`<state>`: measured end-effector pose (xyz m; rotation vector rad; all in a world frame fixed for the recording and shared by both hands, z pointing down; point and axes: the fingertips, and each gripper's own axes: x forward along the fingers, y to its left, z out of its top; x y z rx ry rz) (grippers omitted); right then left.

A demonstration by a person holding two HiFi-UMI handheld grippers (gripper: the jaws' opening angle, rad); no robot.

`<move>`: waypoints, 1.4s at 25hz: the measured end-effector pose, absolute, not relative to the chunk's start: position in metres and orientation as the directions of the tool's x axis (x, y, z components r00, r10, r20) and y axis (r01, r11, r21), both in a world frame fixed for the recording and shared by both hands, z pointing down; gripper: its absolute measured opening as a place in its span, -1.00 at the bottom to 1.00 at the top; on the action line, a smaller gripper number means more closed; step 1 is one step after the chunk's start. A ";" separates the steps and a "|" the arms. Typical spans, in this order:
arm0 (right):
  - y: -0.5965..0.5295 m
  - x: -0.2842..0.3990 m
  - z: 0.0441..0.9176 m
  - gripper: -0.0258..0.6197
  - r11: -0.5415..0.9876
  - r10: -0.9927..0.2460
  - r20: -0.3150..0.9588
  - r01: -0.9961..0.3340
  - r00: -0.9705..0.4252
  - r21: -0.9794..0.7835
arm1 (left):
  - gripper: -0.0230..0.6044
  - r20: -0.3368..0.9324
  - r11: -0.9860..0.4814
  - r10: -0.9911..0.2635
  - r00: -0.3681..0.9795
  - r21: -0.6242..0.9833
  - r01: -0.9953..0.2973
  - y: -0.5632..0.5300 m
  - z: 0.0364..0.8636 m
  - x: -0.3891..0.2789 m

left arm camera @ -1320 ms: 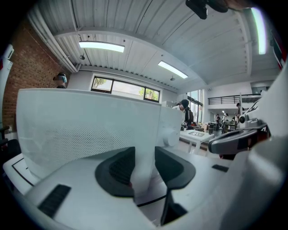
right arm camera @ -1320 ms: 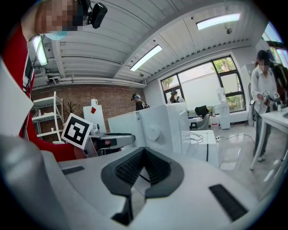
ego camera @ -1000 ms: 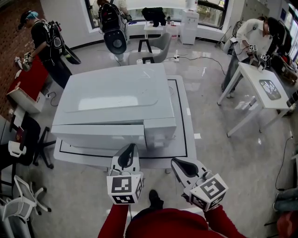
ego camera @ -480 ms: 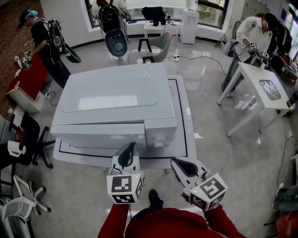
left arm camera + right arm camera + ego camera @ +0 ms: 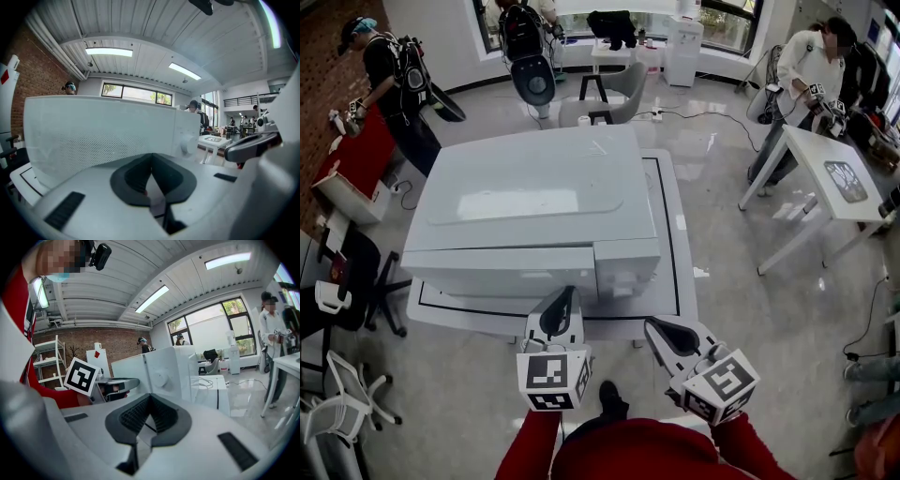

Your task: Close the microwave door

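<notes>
The white microwave (image 5: 530, 202) stands on a white table (image 5: 670, 216), its door (image 5: 497, 272) flush with the front. In the left gripper view the perforated door (image 5: 93, 136) fills the frame, with the control knob (image 5: 189, 144) to its right. My left gripper (image 5: 565, 295) hovers just before the door's right end; its jaws are closing the last bit, tips touching (image 5: 151, 154), nothing between them. My right gripper (image 5: 652, 323) hangs off the table's front edge below the control panel, shut and empty (image 5: 150, 395). It faces the knob (image 5: 161, 378).
A second white table (image 5: 834, 173) with a person beside it stands at the right. A red table (image 5: 361, 155) and another person are at the left. Chairs (image 5: 619, 94) stand behind the microwave, and a white chair (image 5: 347, 403) at the lower left.
Both grippers hold still in front of the microwave. Only the person at the far right table has shifted a little.
</notes>
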<state>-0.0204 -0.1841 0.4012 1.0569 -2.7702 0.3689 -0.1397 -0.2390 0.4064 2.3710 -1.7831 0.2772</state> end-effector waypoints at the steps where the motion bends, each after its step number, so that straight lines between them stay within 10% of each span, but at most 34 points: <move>1: -0.184 -0.021 0.401 -0.88 0.721 -0.632 0.229 -0.670 -0.740 -0.174 | -0.88 0.244 -0.276 -0.931 0.272 0.018 -0.961 -0.239 0.406 -0.140; 35: -0.172 -0.013 0.396 -0.88 0.695 -0.645 0.230 -0.685 -0.729 -0.219 | -0.89 0.123 -0.393 -0.907 0.402 0.091 -0.915 -0.201 0.394 -0.143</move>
